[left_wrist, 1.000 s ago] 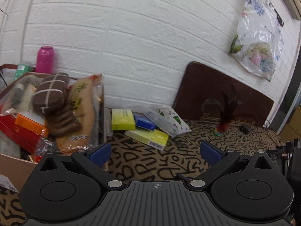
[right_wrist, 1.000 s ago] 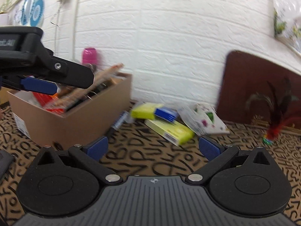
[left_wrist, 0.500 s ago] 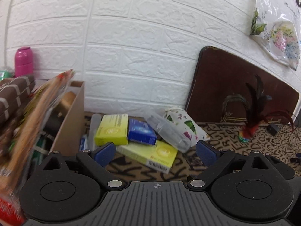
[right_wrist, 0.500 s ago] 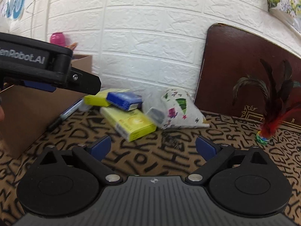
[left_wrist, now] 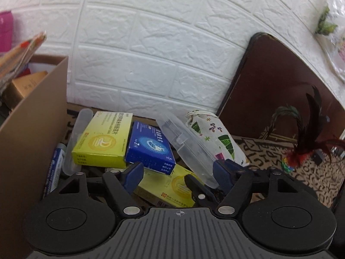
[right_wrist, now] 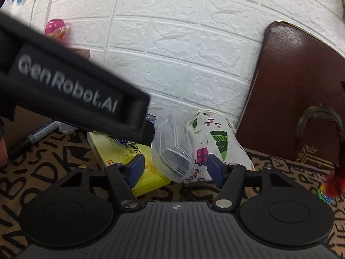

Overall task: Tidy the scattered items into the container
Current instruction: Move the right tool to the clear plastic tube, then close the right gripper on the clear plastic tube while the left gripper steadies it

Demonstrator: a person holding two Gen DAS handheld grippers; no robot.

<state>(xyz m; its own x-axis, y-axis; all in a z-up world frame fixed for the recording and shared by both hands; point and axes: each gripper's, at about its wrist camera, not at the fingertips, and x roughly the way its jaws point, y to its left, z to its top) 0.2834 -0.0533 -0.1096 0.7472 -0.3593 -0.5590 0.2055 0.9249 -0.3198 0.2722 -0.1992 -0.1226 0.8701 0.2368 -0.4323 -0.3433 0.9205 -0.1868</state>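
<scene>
Both claws, left claw and right claw, are spread empty over the pile, so I risk the clear case sliding off the yellow box.

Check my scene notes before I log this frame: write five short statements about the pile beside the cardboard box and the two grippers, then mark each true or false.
1. The blue box rests partly on a yellow box. True.
2. The left gripper is shut on the blue box. False: its jaws stand open and hold nothing.
3. The clear plastic case leans against the printed fabric pouch. True.
4. The right gripper grips the feather shuttlecock. False: it is open, facing the clear case; the shuttlecock lies off to its right.
5. The cardboard box is empty. False: several items show inside.
</scene>
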